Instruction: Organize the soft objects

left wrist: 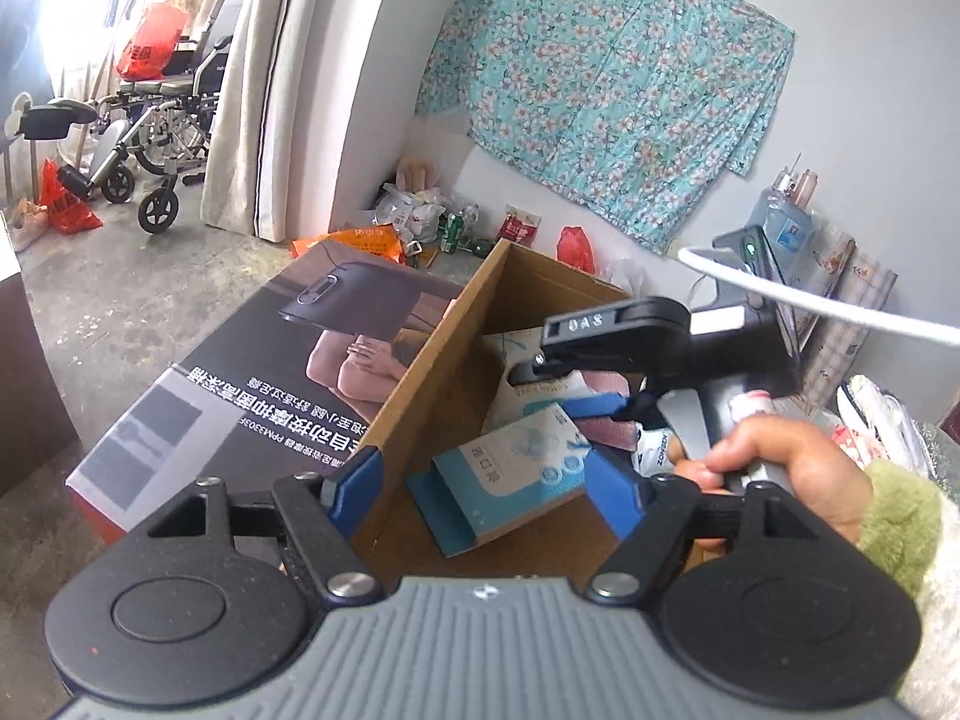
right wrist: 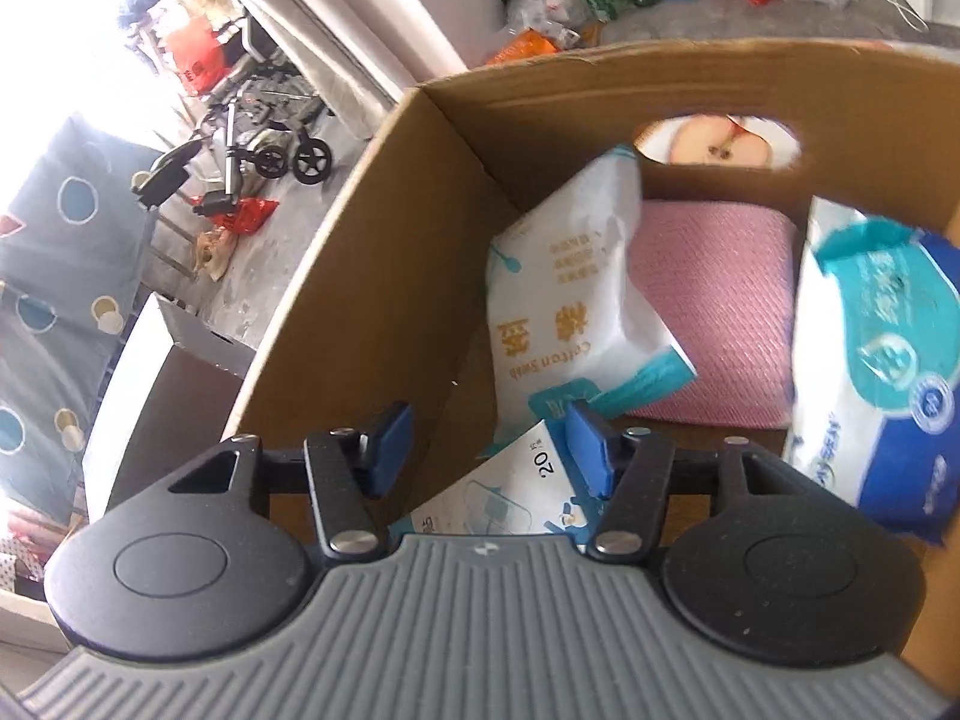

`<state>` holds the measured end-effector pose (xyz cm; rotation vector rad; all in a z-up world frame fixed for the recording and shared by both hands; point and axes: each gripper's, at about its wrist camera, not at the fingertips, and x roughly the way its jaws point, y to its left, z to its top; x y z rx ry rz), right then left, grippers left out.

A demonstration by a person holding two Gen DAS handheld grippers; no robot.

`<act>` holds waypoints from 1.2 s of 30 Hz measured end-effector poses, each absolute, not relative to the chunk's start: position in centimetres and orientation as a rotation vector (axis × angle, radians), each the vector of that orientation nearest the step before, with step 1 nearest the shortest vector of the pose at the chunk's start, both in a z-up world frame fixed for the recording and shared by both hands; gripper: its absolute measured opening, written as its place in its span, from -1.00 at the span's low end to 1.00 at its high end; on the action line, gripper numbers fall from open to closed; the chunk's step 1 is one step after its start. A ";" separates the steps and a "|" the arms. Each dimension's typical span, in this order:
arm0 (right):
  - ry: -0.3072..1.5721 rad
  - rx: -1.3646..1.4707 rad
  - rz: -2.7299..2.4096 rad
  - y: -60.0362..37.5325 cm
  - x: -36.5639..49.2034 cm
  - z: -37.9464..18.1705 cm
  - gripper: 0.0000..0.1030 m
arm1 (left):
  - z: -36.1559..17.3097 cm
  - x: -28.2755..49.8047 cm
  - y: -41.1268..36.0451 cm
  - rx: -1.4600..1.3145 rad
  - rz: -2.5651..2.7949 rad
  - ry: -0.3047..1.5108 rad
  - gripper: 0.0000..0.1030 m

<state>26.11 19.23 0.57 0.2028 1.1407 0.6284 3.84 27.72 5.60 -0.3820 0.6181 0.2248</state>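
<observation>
Both my claws, left (left wrist: 486,474) and right (right wrist: 489,450), hang wide open and empty over the cardboard box (right wrist: 372,276), so the cotton swab pack (right wrist: 570,288) stays leaning by the pink cloth (right wrist: 720,312).

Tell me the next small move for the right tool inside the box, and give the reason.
Probably lift the right tool straight up out of the cardboard box. Its jaws stand open with nothing between them, and the cotton swab pack, pink cloth and blue wipes pack already lie inside, so this drop looks finished.
</observation>
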 end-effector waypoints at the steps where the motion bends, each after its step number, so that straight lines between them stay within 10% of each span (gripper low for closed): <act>1: 1.141 0.204 0.638 19.3 26.3 0.5 0.10 | 5.4 3.7 27.7 -0.387 0.222 0.623 0.46; 17: 1.413 0.234 0.615 15.5 25.0 -0.6 0.31 | 5.4 0.1 28.3 -0.431 0.267 0.542 0.47; 36: 1.305 0.184 0.713 18.5 23.4 0.7 0.39 | 5.2 -2.2 27.9 -0.448 0.294 0.517 0.48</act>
